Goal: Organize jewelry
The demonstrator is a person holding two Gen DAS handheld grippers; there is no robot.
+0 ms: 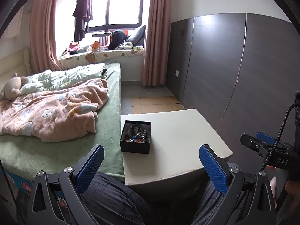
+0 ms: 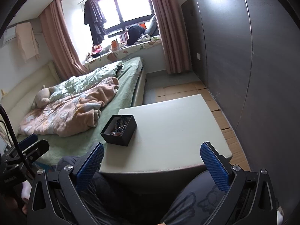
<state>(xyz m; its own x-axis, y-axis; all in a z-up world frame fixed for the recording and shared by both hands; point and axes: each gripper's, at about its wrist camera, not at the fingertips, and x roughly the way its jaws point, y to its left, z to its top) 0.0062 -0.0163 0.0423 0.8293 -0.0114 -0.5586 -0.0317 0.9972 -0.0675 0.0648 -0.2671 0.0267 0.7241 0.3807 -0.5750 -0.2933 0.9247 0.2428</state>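
A small open black box (image 1: pixel 135 146) with a heap of beaded jewelry (image 1: pixel 137 133) inside sits on the left part of a white table (image 1: pixel 178 131), close to the bed. It also shows in the right wrist view (image 2: pixel 120 136), with its jewelry (image 2: pixel 119 126) on the same table (image 2: pixel 178 123). My left gripper (image 1: pixel 151 150) is open and empty, held back from the table's near edge. My right gripper (image 2: pixel 152 148) is open and empty, also short of the near edge. Each gripper shows at the side of the other's view: the right one (image 1: pixel 262 146), the left one (image 2: pixel 31 148).
A bed (image 1: pixel 110 131) with a green sheet, a pink blanket (image 1: pixel 52 110) and a stuffed toy (image 1: pixel 12 88) adjoins the table's left side. A dark panelled wall (image 1: pixel 243 71) runs on the right. Cardboard (image 1: pixel 155 105) covers the floor beyond. The person's knees are under the grippers.
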